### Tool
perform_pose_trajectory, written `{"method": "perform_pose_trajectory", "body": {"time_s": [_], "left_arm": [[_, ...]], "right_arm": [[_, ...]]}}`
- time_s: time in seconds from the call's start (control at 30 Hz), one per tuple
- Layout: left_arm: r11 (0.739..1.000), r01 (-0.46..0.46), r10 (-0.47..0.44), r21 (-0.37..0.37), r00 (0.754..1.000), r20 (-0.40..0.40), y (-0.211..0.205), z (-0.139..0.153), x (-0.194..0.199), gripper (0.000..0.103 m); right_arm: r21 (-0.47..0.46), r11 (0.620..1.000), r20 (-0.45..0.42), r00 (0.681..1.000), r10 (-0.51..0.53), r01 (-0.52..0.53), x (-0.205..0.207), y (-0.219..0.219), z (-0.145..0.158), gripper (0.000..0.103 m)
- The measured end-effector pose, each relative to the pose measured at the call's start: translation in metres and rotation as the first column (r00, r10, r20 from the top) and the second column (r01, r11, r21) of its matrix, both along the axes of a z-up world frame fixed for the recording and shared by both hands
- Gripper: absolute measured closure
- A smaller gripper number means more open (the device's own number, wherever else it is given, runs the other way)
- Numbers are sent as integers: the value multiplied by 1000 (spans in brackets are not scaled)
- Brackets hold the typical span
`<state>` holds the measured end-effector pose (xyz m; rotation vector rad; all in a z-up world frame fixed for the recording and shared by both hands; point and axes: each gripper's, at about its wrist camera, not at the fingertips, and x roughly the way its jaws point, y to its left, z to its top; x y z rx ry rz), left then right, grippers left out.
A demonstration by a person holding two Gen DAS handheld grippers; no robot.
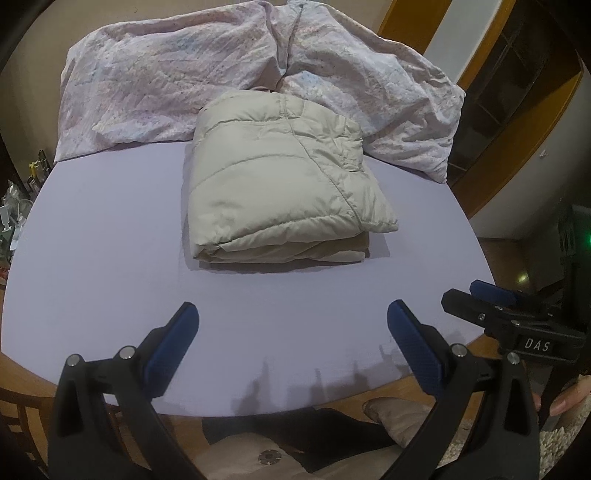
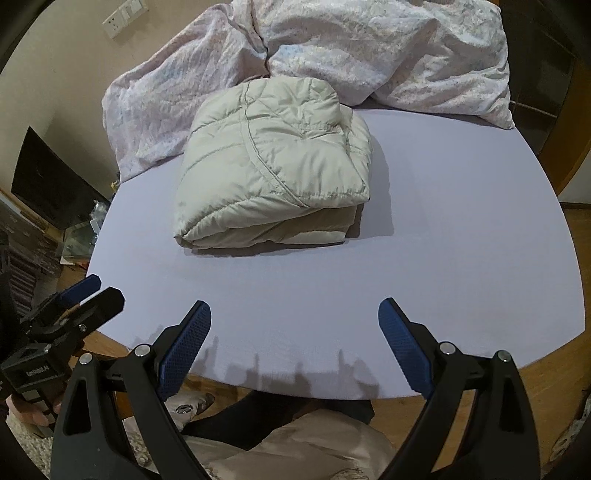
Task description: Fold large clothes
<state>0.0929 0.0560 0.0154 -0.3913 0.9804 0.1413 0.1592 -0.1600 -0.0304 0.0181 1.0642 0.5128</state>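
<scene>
A bed with a lilac sheet point(image 1: 110, 229) stands on a wooden floor point(image 2: 535, 384). Beige wall point(image 2: 66, 74) carries white switch plates point(image 2: 123, 16); a dark screen point(image 2: 51, 184) stands left.

Bare sheet point(image 1: 110, 229) before folded jacket point(image 1: 280, 177)

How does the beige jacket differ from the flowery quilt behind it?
The jacket is plain beige; the quilt has a pale pink and blue print. The jacket is folded into a neat, compact stack; the quilt lies crumpled and spread wide. The jacket sits mid-bed, and the quilt lies at the far edge behind it. Both are puffy and rest on the lilac sheet.
</scene>
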Motion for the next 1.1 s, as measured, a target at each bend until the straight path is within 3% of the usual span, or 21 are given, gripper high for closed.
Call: {"method": "perform_pose_trajectory", "body": {"time_s": [1.1], "left_arm": [[1000, -9, 9, -16, 1000, 1, -1, -2, -1, 2]], "right_arm": [[27, 1000, 9, 1000, 10, -11, -5, 1, 1, 9]]}}
